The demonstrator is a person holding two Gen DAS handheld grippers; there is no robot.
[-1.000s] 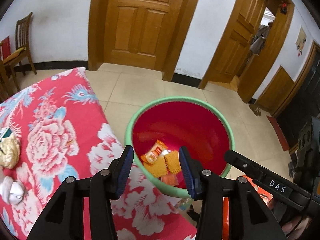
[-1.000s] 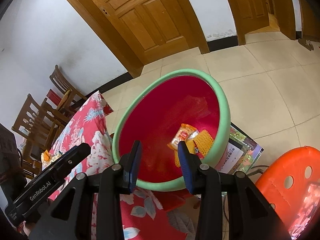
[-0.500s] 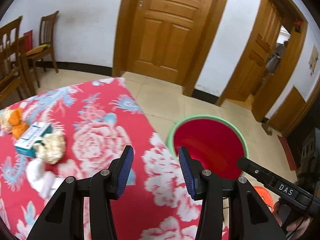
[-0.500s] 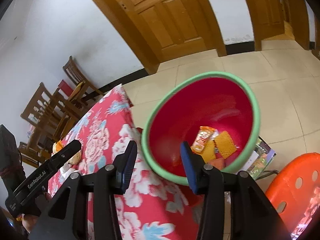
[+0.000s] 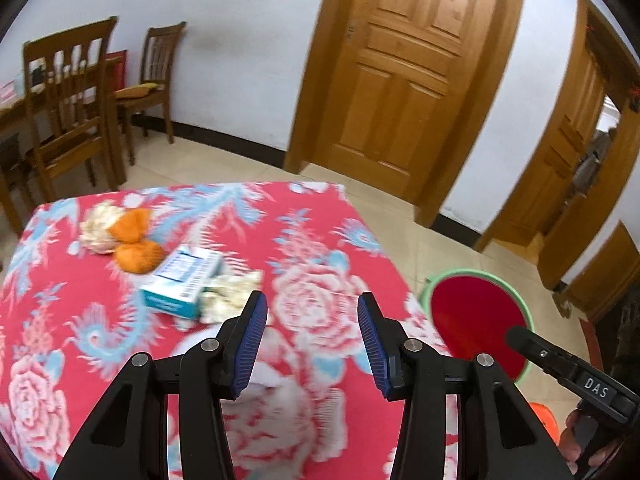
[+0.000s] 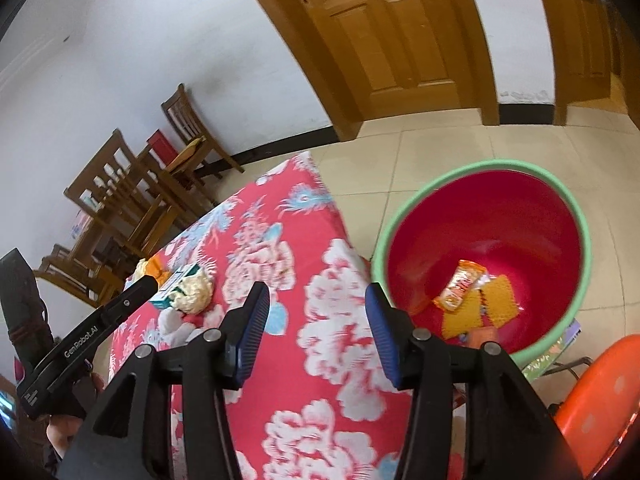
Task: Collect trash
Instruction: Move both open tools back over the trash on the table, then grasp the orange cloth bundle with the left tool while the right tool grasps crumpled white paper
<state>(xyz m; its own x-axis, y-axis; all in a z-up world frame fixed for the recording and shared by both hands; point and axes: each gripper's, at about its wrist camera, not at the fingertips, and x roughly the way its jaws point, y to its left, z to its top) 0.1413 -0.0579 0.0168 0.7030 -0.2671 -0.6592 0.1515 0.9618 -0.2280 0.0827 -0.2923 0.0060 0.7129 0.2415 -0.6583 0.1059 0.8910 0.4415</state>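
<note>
Your left gripper (image 5: 312, 340): jaws spread, nothing between them, hanging over the floral cloth (image 5: 312, 240) of the worktop.

Your right gripper (image 6: 316, 334): jaws spread and just been opening, nothing between the pads, held over the worktop's edge beside the bin (image 6: 576, 216).

Trash on the worktop, in your left view:
- box (image 5: 182, 280), white and teal, lying flat near the middle of the cloth.
- pale wad (image 5: 230, 296), crumpled, touching the box on its right side, just beyond your left gripper's fingertips.
- two orange lumps (image 5: 134, 242), left of the box and behind it, one touching the other.
- second pale wad (image 5: 98, 224), against the orange lumps at the far left.

Trash in the bin, in your right view:
- snack wrapper (image 6: 460, 284), orange and white, lying on the red bottom.
- yellow pieces (image 6: 498, 296), waffle-textured, beside and under the wrapper.

Bin: red inside, green rim, standing on the tiled floor (image 6: 440, 148) just off the worktop's corner. An orange stool (image 6: 600, 392) sits close by it.
</note>
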